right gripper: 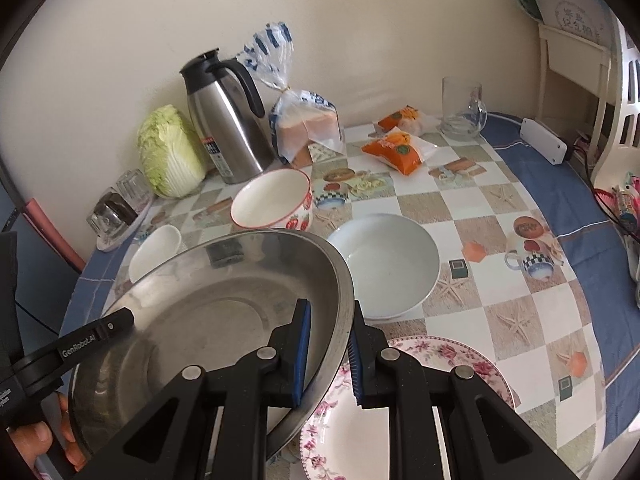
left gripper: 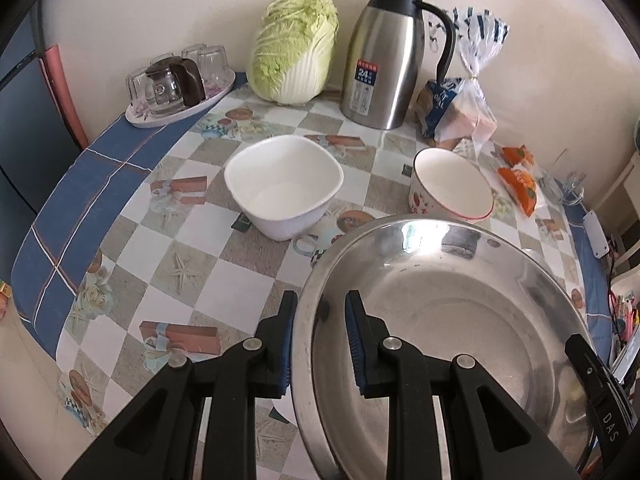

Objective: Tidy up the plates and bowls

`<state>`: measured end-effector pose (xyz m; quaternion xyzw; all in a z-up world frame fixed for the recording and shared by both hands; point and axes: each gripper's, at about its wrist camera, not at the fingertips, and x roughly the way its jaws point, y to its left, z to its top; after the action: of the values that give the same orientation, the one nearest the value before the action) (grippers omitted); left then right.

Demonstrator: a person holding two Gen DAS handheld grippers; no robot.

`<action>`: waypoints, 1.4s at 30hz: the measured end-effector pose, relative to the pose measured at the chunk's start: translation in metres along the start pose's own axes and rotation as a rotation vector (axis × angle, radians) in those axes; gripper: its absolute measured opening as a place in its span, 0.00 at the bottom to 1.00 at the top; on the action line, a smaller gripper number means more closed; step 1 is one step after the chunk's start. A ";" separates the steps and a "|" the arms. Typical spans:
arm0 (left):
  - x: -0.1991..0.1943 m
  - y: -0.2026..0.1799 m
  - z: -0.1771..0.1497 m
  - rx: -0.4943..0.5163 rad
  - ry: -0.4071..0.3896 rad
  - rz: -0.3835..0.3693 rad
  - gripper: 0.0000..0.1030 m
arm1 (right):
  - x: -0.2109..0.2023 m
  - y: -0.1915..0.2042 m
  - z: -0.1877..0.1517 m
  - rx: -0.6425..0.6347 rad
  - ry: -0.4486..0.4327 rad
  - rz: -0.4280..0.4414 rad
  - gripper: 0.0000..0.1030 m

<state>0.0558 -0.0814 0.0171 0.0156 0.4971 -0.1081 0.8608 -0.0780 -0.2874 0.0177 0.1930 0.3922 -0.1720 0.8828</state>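
A wide steel basin point(left gripper: 460, 320) point(right gripper: 208, 320) hangs above the table, held by both grippers on opposite rims. My left gripper point(left gripper: 320, 340) is shut on its left rim, one pad inside and one outside. My right gripper point(right gripper: 332, 356) is shut on its right rim the same way. Beyond the basin stand a white square bowl point(left gripper: 282, 186) point(right gripper: 154, 252) and a strawberry-patterned bowl point(left gripper: 452, 186) point(right gripper: 272, 200). A pale blue bowl point(right gripper: 388, 260) sits to the right, and a floral plate point(right gripper: 448, 360) lies partly under the basin. The left gripper's finger point(right gripper: 116, 322) shows at the basin's far rim.
Along the wall stand a cabbage point(left gripper: 294, 48), a steel thermos jug point(left gripper: 386, 56), a bread bag point(left gripper: 460, 112) and a tray of glasses point(left gripper: 176, 84). Orange snack packs point(right gripper: 394, 150) and a glass mug point(right gripper: 462, 110) lie at the back right. A white rack point(right gripper: 616, 112) stands beside the table.
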 end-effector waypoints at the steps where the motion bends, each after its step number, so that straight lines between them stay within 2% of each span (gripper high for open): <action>1: 0.001 0.000 -0.001 0.003 0.004 0.002 0.24 | 0.001 0.001 -0.001 -0.005 0.006 -0.006 0.18; 11: 0.019 0.017 -0.007 -0.027 0.059 0.022 0.24 | 0.024 0.013 -0.013 -0.056 0.088 -0.026 0.19; 22: 0.030 0.025 -0.008 -0.038 0.085 0.044 0.24 | 0.038 0.027 -0.018 -0.108 0.119 -0.045 0.20; 28: 0.040 0.025 -0.010 -0.041 0.130 0.052 0.24 | 0.048 0.026 -0.022 -0.110 0.169 -0.060 0.20; 36: 0.053 0.028 -0.015 -0.070 0.179 0.040 0.30 | 0.061 0.026 -0.029 -0.115 0.232 -0.070 0.21; 42: 0.061 0.031 -0.017 -0.090 0.217 0.041 0.32 | 0.068 0.023 -0.033 -0.102 0.263 -0.072 0.21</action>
<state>0.0768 -0.0589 -0.0461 -0.0010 0.5913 -0.0658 0.8038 -0.0445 -0.2623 -0.0497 0.1544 0.5194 -0.1568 0.8257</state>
